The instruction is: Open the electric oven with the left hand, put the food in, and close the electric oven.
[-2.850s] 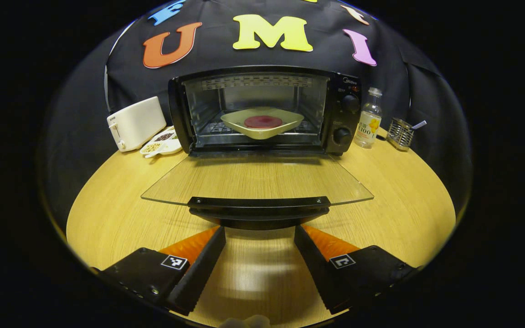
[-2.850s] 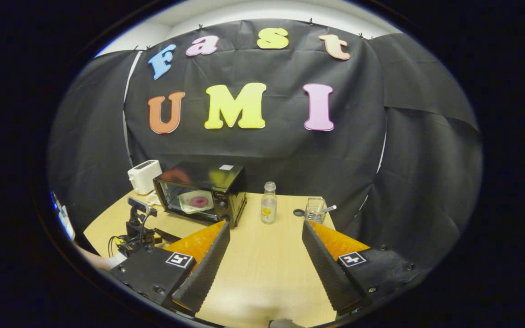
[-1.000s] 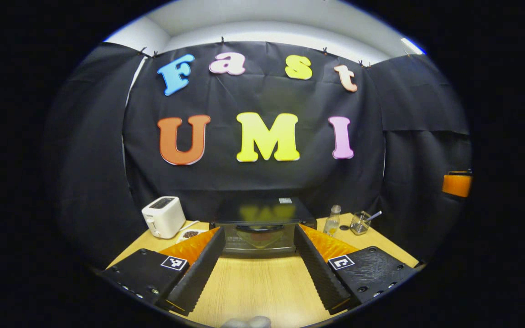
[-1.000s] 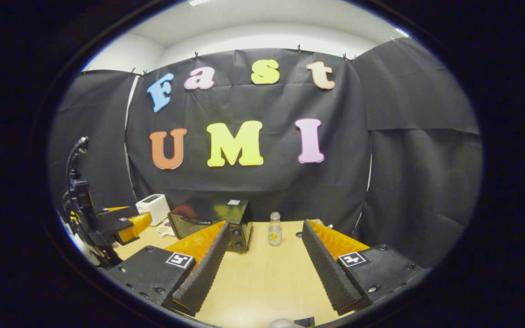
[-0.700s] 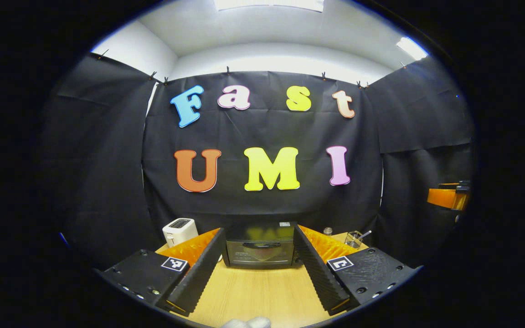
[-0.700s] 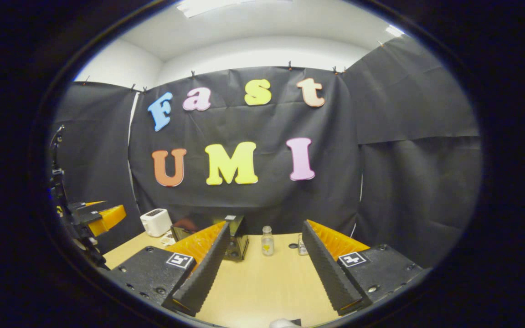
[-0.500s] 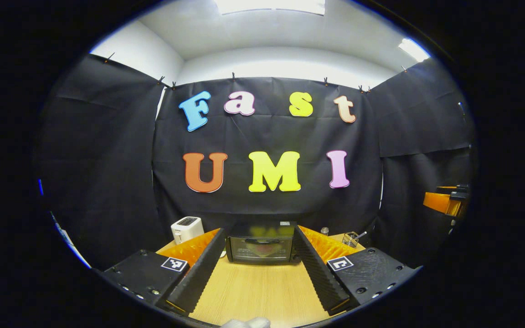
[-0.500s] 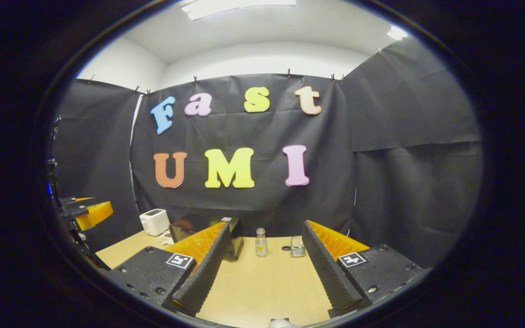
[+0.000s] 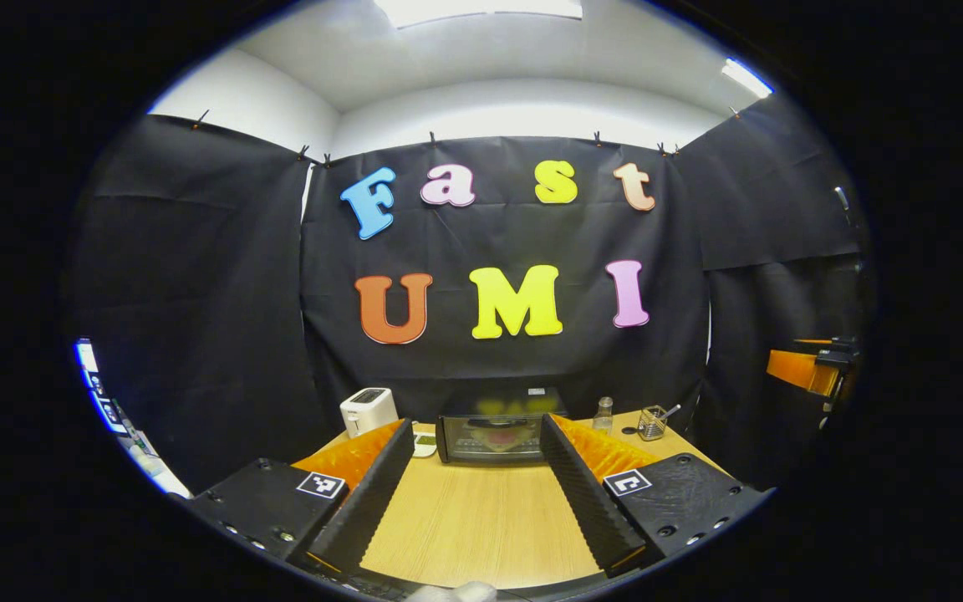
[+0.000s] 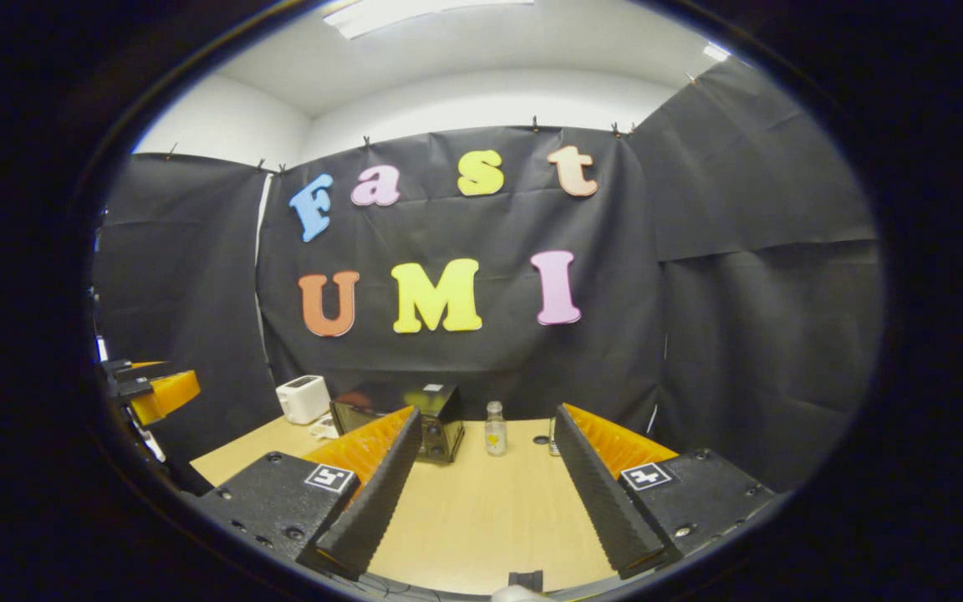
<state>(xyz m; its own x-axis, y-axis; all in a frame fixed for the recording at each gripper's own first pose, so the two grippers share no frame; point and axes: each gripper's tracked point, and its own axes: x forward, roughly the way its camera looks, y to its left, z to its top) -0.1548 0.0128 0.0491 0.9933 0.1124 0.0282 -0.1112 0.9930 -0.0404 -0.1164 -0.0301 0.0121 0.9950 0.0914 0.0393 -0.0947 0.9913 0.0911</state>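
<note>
The black electric oven [image 9: 494, 435] stands at the far side of the wooden table [image 9: 473, 527] with its glass door up and shut. A reddish food patch [image 9: 494, 440] shows dimly through the glass. My left gripper [image 9: 475, 431] is open and holds nothing, well back from the oven and facing it. In the right gripper view the oven [image 10: 381, 403] is at the left behind one finger. My right gripper [image 10: 487, 415] is open too, with nothing in it, far from the oven. The other gripper's orange finger [image 10: 162, 393] shows at the left edge.
A white toaster [image 9: 367, 410] and a small dish [image 9: 424, 440] sit left of the oven. To its right are a clear bottle [image 9: 604, 413] and a wire holder [image 9: 653, 422]. The right gripper's orange finger [image 9: 803, 369] hangs at the right edge.
The oven door, lying open with the plate of food inside 2.9 s ago, is now shut. Both grippers have drawn back from the oven, still open.
</note>
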